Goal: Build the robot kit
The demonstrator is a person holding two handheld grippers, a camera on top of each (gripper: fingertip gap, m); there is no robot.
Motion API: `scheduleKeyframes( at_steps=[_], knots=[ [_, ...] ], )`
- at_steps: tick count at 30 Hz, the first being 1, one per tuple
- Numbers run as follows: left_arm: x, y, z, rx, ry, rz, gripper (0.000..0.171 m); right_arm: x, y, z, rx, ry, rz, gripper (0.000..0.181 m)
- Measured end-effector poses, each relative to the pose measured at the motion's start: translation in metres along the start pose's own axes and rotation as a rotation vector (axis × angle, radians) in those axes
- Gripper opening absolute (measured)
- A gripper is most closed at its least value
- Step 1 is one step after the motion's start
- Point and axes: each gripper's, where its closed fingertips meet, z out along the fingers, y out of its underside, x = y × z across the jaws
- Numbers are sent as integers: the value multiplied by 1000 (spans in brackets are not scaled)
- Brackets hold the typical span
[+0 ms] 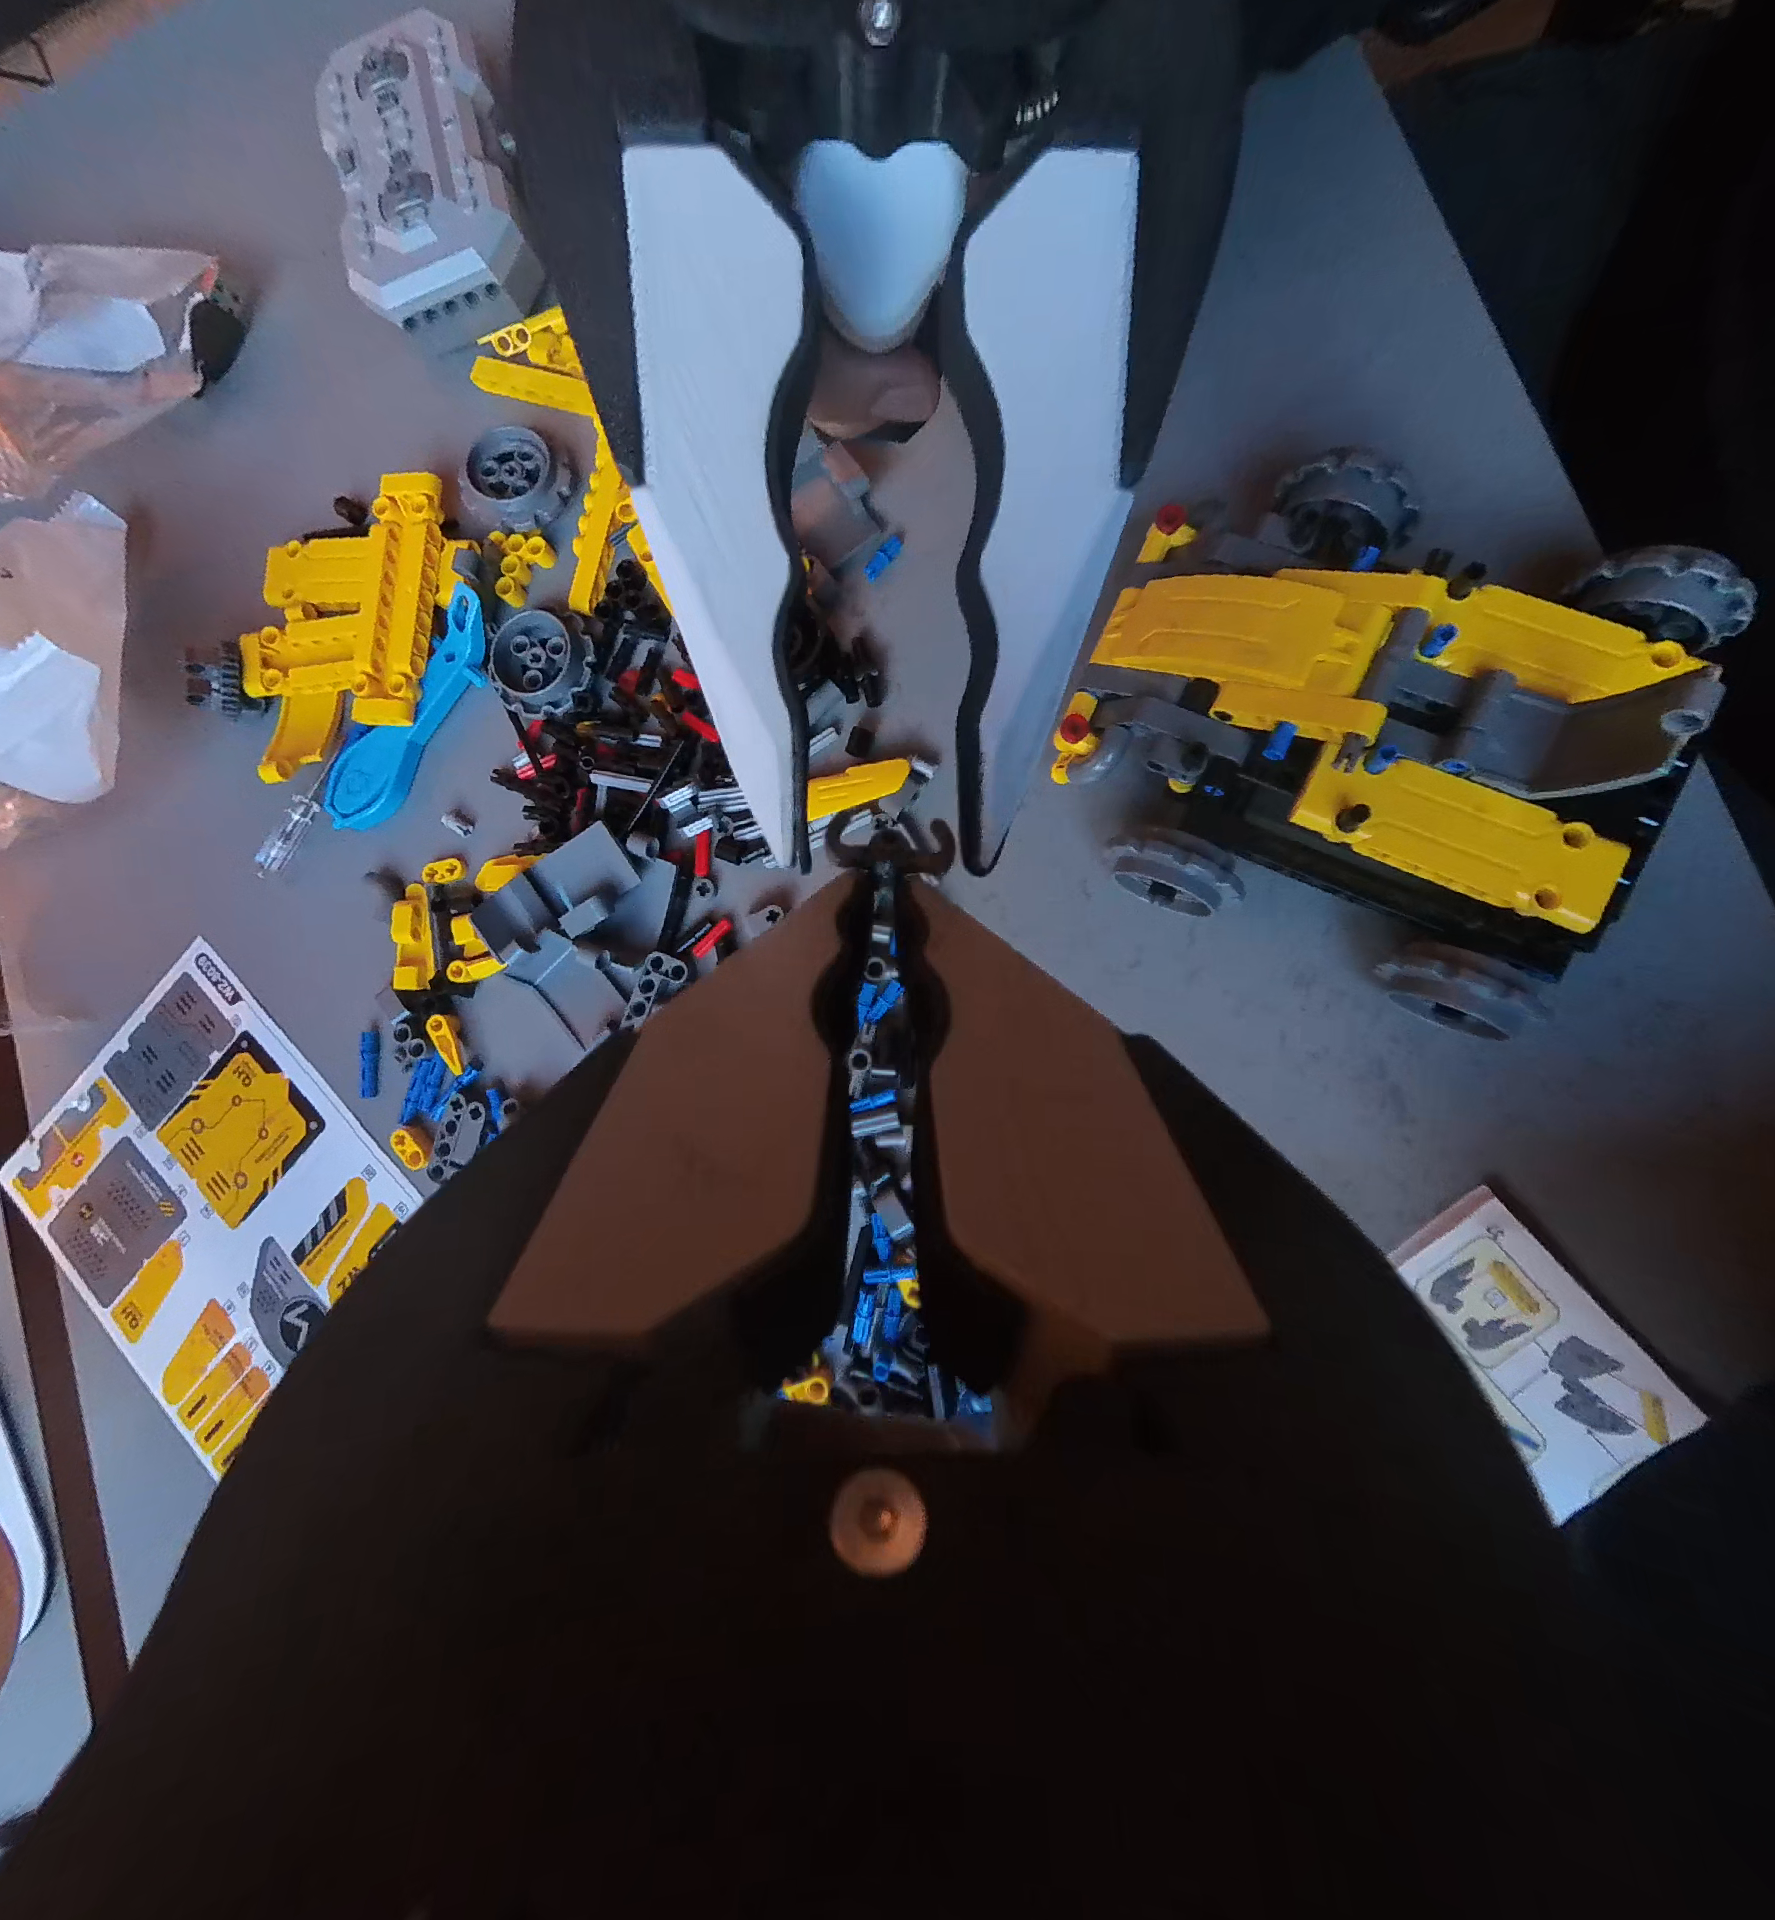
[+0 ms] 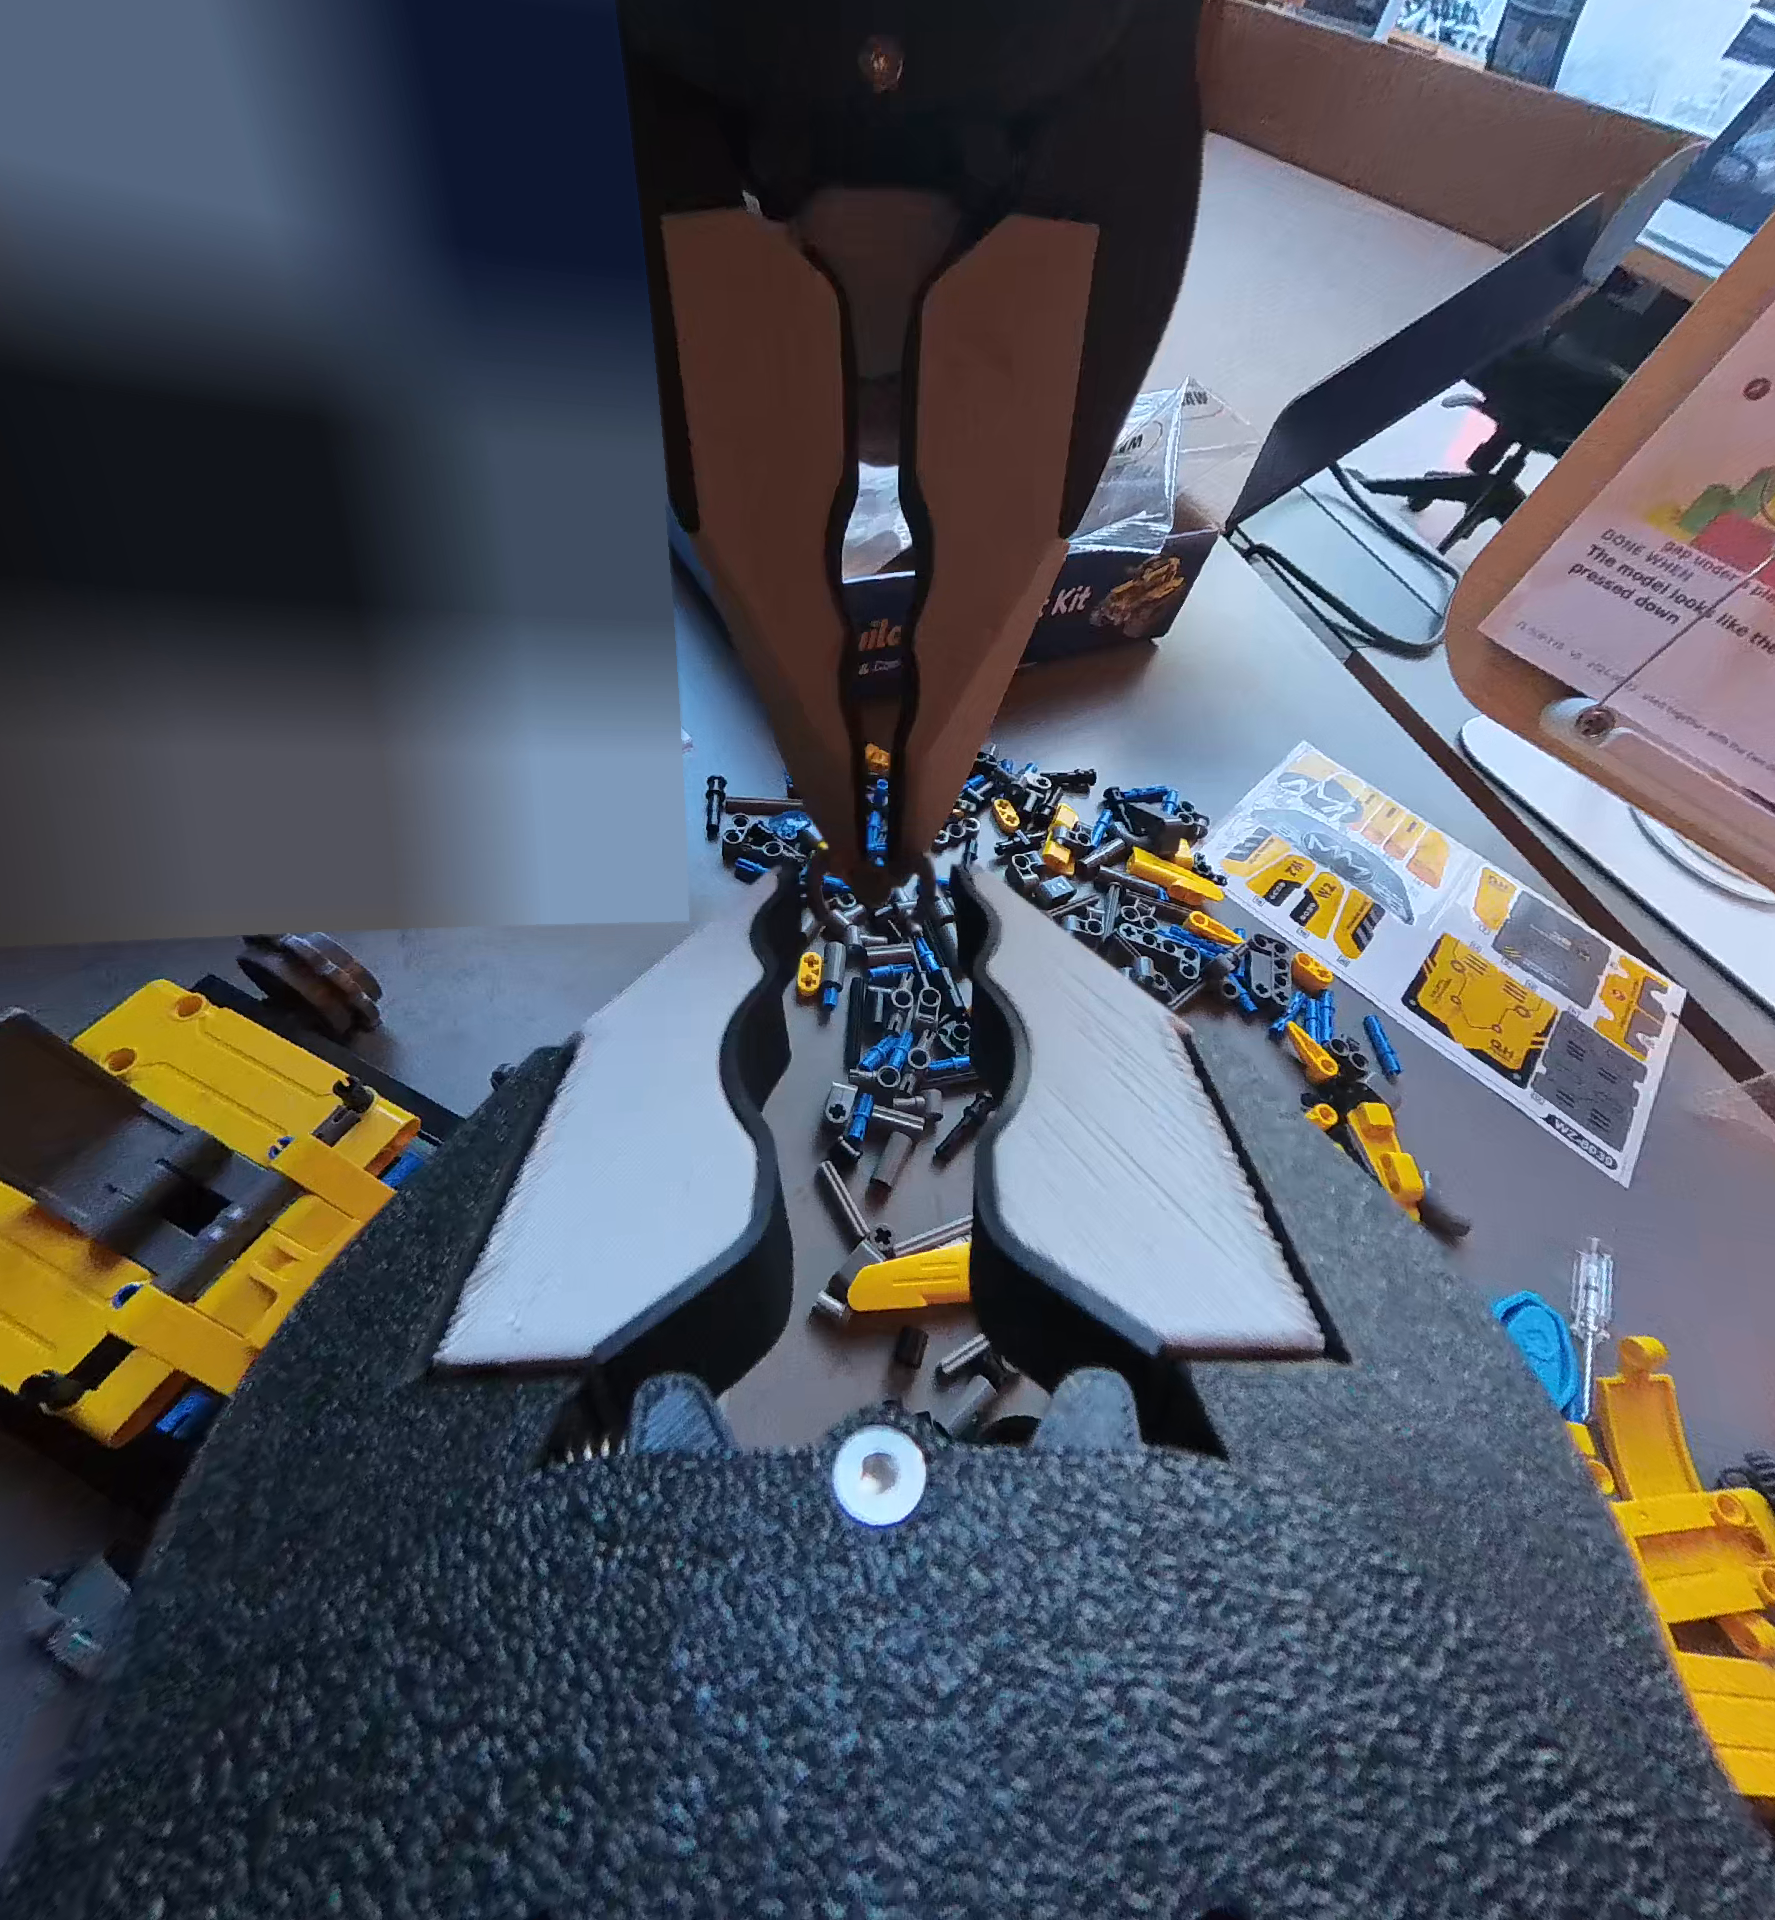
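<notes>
Above the pile of loose pins (image 1: 634, 748), I have the left gripper (image 1: 878, 883) nearly closed, apparently pinching a small black hooked piece (image 1: 888, 840). Its long axis lies crosswise to the fingers, hooks poking out either side. The right gripper (image 2: 875, 888) is spread wide, tip-to-tip around it. The yellow vehicle (image 1: 1382, 727) sits beside the pile.

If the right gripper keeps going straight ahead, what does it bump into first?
Probably the left gripper. The right gripper points tip to tip at it, with a small dark piece seemingly held between the tips, above the loose pile of pins. Depth is hard to judge.
</notes>
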Motion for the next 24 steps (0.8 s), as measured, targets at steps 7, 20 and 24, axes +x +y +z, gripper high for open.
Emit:
scheduleKeyframes(
  at_steps=[7, 20, 24],
  knots=[
    [0, 2, 2, -13, 9, -21, 0, -2, 1, 1, -5, 5, -23, 24],
    [-13, 14, -6, -30, -57, -92, 13, 25, 12, -23, -62, 106, -2, 23],
    [-18, 7, -16, -4, -114, -73, 15, 35, 25, -77, -114, 157, 59, 23]
  ],
)
